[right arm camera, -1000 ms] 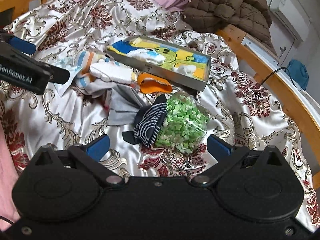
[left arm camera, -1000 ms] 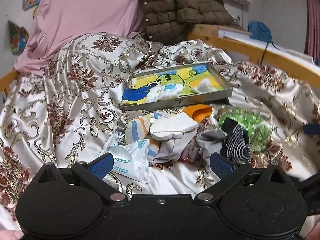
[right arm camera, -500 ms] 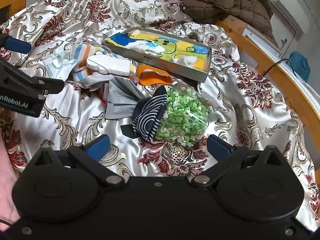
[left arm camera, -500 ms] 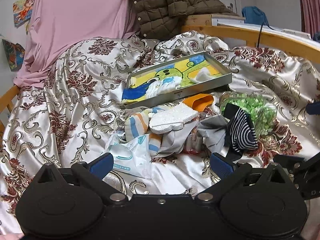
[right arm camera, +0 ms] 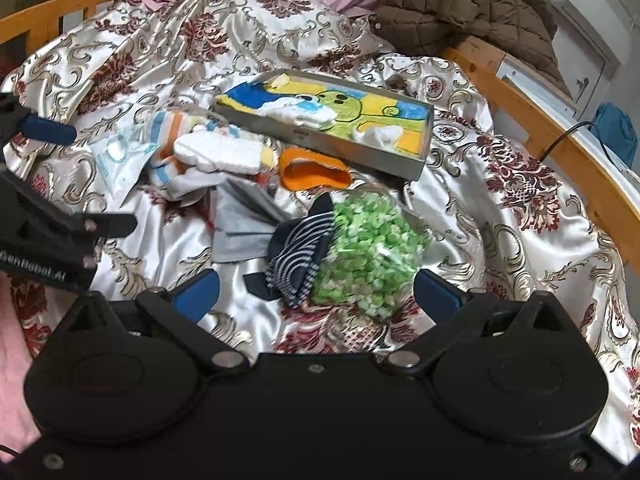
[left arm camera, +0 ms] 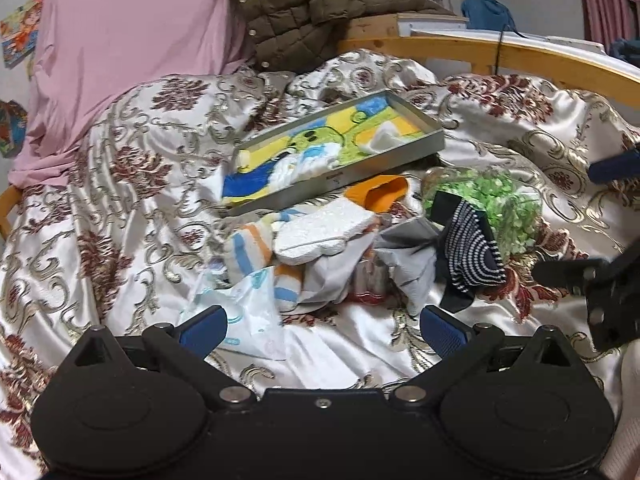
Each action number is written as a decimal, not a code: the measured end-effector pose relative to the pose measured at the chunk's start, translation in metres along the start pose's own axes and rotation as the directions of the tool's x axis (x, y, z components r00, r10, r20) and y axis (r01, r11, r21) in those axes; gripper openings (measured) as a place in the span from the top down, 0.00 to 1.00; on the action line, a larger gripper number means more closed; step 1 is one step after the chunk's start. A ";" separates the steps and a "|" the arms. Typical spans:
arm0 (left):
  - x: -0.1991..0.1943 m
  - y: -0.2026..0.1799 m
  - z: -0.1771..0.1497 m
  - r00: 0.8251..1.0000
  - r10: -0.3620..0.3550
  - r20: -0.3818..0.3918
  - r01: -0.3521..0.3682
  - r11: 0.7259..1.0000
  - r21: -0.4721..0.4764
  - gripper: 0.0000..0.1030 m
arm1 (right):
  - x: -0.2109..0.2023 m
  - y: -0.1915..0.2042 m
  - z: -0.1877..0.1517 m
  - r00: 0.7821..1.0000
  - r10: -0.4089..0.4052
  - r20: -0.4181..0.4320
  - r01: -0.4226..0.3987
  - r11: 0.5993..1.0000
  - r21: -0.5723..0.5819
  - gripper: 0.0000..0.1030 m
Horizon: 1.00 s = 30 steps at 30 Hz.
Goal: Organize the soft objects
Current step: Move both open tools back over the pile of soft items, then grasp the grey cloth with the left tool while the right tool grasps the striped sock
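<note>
A pile of soft things lies mid-bed: a white fluffy sock [left arm camera: 316,232] [right arm camera: 218,154], a blue-and-orange striped sock [left arm camera: 250,250] [right arm camera: 168,136], an orange sock [left arm camera: 380,196] [right arm camera: 314,172], a grey cloth [left arm camera: 408,252] [right arm camera: 244,224] and a navy striped sock [left arm camera: 470,256] [right arm camera: 298,256]. Behind them a grey metal tray [left arm camera: 392,158] [right arm camera: 348,150] holds a cartoon cloth and white pieces. My left gripper [left arm camera: 322,328] is open and empty, just before the pile. My right gripper [right arm camera: 316,292] is open and empty, near the navy sock.
A clear bag of green pieces [left arm camera: 500,200] [right arm camera: 368,252] lies by the navy sock. A white plastic packet [left arm camera: 244,312] [right arm camera: 120,156] lies left. A pink sheet [left arm camera: 120,40], a brown quilted jacket [left arm camera: 320,4] and the wooden bed rail [right arm camera: 560,152] border the patterned bedspread.
Both grippers have drifted slightly over the bed, so the pile sits a little differently in each view. Both stay open and empty. Nothing on the bed has moved.
</note>
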<state>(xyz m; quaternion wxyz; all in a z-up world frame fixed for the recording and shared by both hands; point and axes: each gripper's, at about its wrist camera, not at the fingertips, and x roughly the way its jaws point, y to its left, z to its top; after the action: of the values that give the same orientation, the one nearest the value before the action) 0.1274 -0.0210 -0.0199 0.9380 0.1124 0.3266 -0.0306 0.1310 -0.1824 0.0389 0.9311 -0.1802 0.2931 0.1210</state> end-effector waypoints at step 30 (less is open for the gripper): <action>0.067 -0.048 -0.015 0.944 -0.261 0.201 0.045 0.707 0.706 0.04 | 0.090 0.028 -0.019 0.994 0.010 0.113 0.065 0.770 -0.635 0.01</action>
<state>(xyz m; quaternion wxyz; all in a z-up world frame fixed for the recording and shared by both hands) 0.1648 -0.0633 -0.0815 0.8586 0.4210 0.1605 -0.2445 0.1842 -0.1537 -0.0366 0.8311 -0.4825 0.1804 0.2093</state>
